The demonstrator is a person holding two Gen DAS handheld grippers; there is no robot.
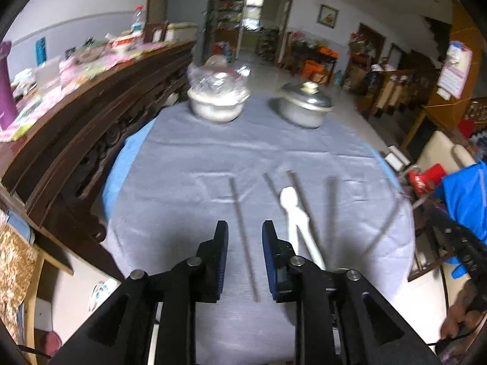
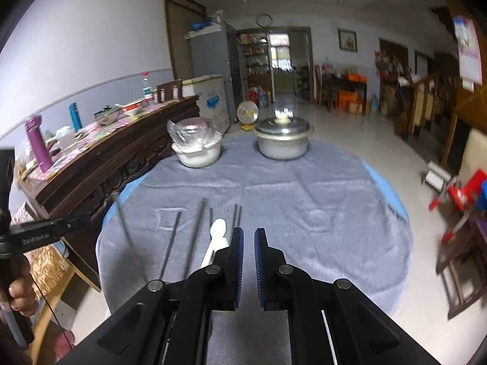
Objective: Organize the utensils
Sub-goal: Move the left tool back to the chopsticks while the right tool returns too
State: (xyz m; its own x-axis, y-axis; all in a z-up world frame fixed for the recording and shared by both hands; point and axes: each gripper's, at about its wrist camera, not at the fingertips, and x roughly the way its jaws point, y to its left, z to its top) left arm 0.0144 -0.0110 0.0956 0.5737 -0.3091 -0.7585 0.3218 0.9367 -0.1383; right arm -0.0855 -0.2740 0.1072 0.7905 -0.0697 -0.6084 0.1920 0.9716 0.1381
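Left wrist view: early sorting step, I judge; nothing gathered yet. Left tool [image 1: 245, 228] hangs tilted down over the grey-clothed tabletop [image 1: 182, 158], jaws slightly parted and empty, with one metal chopstick [image 1: 243, 237] lying below the gap. White spoon [image 1: 296, 222] lies just right, among further chopsticks. Next move calls for lowering and closing on that stick.

Right wrist view: right tool [image 2: 249, 237] has its jaws nearly closed, holding nothing, angled down. Spoon and chopsticks lie to its left; lidded pot [image 2: 281, 140] stands far.
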